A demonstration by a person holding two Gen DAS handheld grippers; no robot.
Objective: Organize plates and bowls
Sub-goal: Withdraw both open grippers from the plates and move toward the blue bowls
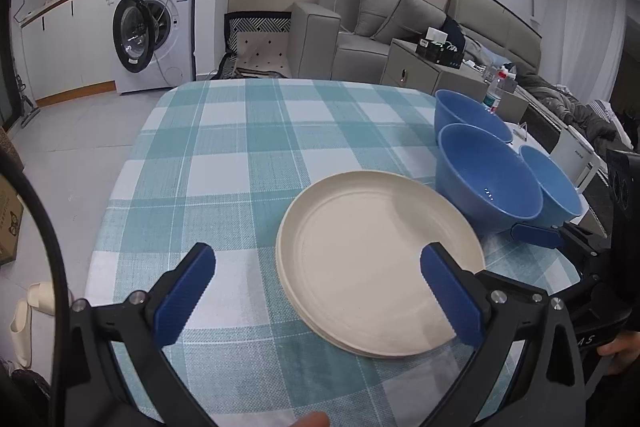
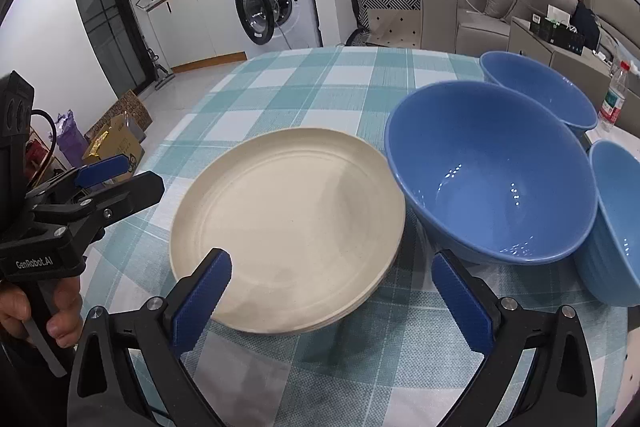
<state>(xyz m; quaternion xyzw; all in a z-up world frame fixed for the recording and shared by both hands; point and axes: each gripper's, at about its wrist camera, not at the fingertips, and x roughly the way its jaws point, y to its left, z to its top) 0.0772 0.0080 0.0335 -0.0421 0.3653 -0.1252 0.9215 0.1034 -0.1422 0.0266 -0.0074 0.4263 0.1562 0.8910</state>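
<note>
The left gripper (image 1: 318,289) had its blue-padded fingers (image 1: 186,293) spread wide with nothing between them; its right-hand finger hung over the near edge of the cream plates (image 1: 374,267), the other over bare cloth. The right gripper (image 2: 330,301) was likewise wide open and empty, one finger above the near rim of the plates (image 2: 288,231), the other over the cloth just in front of the large blue bowl (image 2: 494,183). Both were poised low above the tabletop (image 1: 240,155), side by side, each visible at the edge of the other's view.

The plates lay stacked, several rims showing at the near edge, on the teal-and-white checked cloth. Just to their right sat the large blue bowl, close to the stack's rim. A second blue bowl (image 2: 538,87) stood behind it, and a third (image 2: 618,223) was to its right, near the tabletop's edge. Beyond them stood a plastic bottle (image 2: 614,97), with a washing machine (image 1: 154,27) and grey sofa (image 1: 360,31) further back.
</note>
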